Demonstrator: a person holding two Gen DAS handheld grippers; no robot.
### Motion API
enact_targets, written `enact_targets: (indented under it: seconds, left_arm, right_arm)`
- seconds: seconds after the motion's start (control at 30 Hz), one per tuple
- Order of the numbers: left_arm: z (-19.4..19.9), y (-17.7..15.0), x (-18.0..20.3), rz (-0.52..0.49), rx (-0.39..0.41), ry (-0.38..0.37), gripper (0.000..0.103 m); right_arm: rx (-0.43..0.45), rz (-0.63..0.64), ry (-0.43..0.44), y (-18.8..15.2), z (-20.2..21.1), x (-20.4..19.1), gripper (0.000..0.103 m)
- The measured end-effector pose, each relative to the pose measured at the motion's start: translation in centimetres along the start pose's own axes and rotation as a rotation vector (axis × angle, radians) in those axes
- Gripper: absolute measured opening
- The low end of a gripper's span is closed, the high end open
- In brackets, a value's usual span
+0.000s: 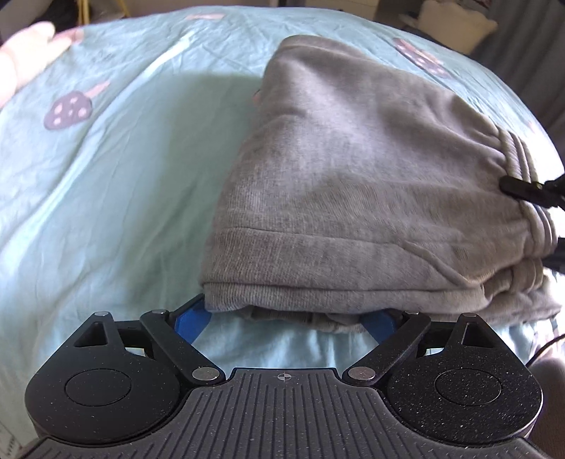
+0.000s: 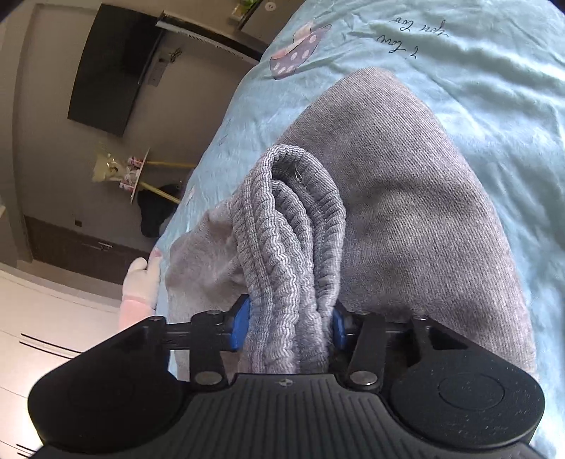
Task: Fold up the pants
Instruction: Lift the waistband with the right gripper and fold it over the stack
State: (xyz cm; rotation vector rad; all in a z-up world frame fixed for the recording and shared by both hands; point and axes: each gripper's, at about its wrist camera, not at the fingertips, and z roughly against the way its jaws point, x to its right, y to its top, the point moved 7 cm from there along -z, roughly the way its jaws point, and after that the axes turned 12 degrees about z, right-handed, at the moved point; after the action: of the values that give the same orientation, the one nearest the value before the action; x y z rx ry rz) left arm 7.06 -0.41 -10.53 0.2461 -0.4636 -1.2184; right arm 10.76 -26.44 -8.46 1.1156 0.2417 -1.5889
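Grey sweatpants (image 1: 353,183) lie folded into a thick stack on a pale teal bedsheet (image 1: 106,197). My left gripper (image 1: 287,316) is open, its blue fingers (image 1: 196,316) spread wide at the stack's near edge with their tips hidden under the fabric. The right gripper's black fingers (image 1: 522,187) reach in at the ribbed waistband on the right. In the right wrist view, my right gripper (image 2: 290,326) is shut on the bunched ribbed waistband (image 2: 282,229), which fills the gap between the blue pads (image 2: 242,323). The rest of the pants (image 2: 423,212) stretches away over the sheet.
A person's hand (image 1: 28,53) rests on the sheet at the far left, and shows with a pink sleeve (image 2: 141,282) at the bed's edge. Off the bed stand a dark wall screen (image 2: 113,67) and a small round table (image 2: 137,173). A pale cushion (image 1: 455,24) lies beyond.
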Motion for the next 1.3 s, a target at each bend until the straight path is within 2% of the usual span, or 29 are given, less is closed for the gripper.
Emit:
enact_targets:
  seconds: [0.07,0.1,0.13,0.17,0.3,0.37,0.5,0.63,0.77,0.93,1.3]
  left_arm:
    - [-0.2,0.1,-0.2,0.01,0.001,-0.003,0.095]
    - [-0.2,0.2,-0.2,0.012,0.002,-0.003,0.095]
    - [-0.2,0.3,-0.3,0.016,0.006,-0.004,0.095]
    - [-0.1,0.3,-0.4,0.021,0.012,-0.004,0.095]
    - [0.3,0.3,-0.5,0.025,0.034,-0.006,0.095]
    - [0.6,0.4,-0.5,0.025,0.055,-0.001,0.095]
    - [1.2,0.7,-1.0,0.052,0.087,0.004,0.095]
    - [1.6,1.1,-1.9,0.113,0.108,0.002,0.093]
    - [2.1,1.3,-2.5,0.15,0.123,-0.015,0.091]
    - [2.9,1.1,-2.4,0.142,0.159,-0.051,0.091]
    - [2.8,0.9,-1.2,0.079,0.156,-0.029,0.091]
  right_arm:
    - [-0.009,0.012,-0.008,0.1,-0.4,-0.5,0.061]
    - [-0.019,0.016,-0.021,0.2,-0.5,-0.7,0.06]
    - [-0.026,0.02,-0.04,0.3,-0.6,-1.0,0.053]
    - [-0.033,0.036,-0.057,0.4,-0.6,-1.3,0.04]
    - [0.006,0.174,-0.075,1.3,0.8,-5.2,0.036]
    - [0.045,0.24,-0.055,2.0,2.1,-7.9,0.035]
    - [0.13,0.315,0.011,3.8,4.7,-12.6,0.034]
    - [0.176,0.367,0.017,5.2,6.8,-15.2,0.034]
    - [0.189,0.367,-0.014,5.5,8.2,-15.0,0.034]
    - [0.202,0.327,-0.059,5.4,9.5,-12.5,0.034]
    - [0.172,0.312,-0.182,4.4,9.1,-7.3,0.034]
